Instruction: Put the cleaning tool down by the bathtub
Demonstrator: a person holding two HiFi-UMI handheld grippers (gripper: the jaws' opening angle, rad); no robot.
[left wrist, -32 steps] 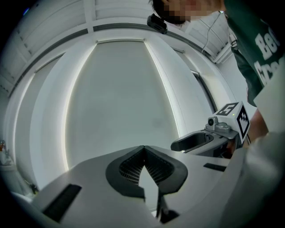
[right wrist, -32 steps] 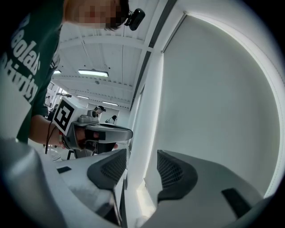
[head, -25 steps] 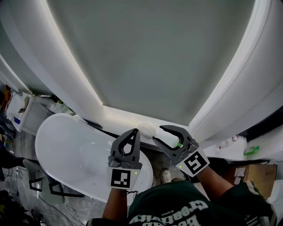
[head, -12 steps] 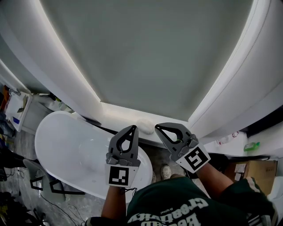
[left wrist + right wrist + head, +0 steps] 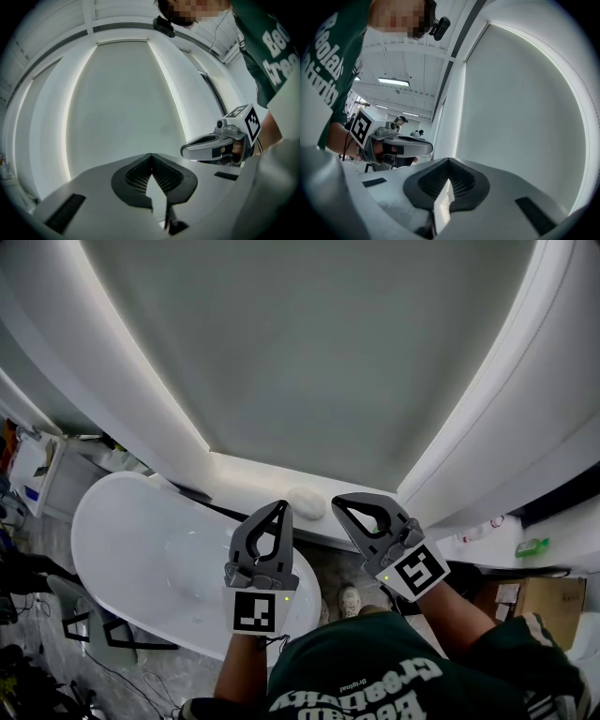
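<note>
At left, the bathtub [image 5: 141, 554] is standing against a ledge [image 5: 246, 480]. The left gripper [image 5: 280, 507] is hovering with its jaws together and empty. The white cleaning tool [image 5: 306, 503] is lying on that ledge, between the two grippers' tips. The right gripper [image 5: 338, 503] is likewise hanging closed on nothing.

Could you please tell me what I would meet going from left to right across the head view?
bathtub → left gripper → right gripper → green bottle
</note>
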